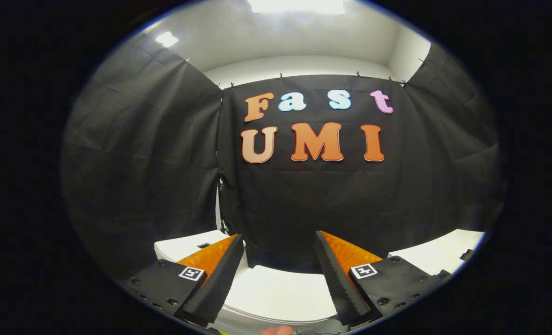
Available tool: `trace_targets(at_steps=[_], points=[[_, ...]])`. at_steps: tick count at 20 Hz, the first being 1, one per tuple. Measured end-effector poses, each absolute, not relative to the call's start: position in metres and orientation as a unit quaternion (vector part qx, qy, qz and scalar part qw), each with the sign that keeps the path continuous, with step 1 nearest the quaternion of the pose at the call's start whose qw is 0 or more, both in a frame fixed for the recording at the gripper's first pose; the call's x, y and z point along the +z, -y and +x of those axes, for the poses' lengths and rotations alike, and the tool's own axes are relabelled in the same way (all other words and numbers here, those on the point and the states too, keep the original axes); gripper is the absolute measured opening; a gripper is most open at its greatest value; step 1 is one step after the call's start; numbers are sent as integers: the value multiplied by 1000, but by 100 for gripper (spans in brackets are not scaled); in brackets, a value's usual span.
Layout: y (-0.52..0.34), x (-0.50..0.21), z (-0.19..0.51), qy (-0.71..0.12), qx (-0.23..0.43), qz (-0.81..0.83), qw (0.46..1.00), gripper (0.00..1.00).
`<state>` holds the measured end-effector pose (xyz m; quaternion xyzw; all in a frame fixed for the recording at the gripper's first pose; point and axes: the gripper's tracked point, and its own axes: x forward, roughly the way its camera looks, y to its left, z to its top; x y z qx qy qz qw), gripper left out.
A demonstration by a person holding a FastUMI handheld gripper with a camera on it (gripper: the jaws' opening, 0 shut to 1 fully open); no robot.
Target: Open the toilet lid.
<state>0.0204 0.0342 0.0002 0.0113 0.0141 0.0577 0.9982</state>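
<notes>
White toilet lid [280, 293] lies flat at six o'clock, its near end cut off, beneath the spread, empty gripper [279, 260].

gripper [279, 242]: 1, jaws apart, nothing between | fingers [215, 279]: 2, black ribbed pads | square markers [191, 273]: 2, one per finger | toilet lid [280, 293]: 1, white, down | white cistern top [187, 246]: 1 | fingertip [278, 331]: 1
</notes>
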Motion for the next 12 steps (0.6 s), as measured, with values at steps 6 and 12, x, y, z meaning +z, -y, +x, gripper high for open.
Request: trace_targets(at_steps=[6,12], points=[[37,-23,62,-10,13,161,987,99],[146,-109,71,-21,-85,321,943,98]])
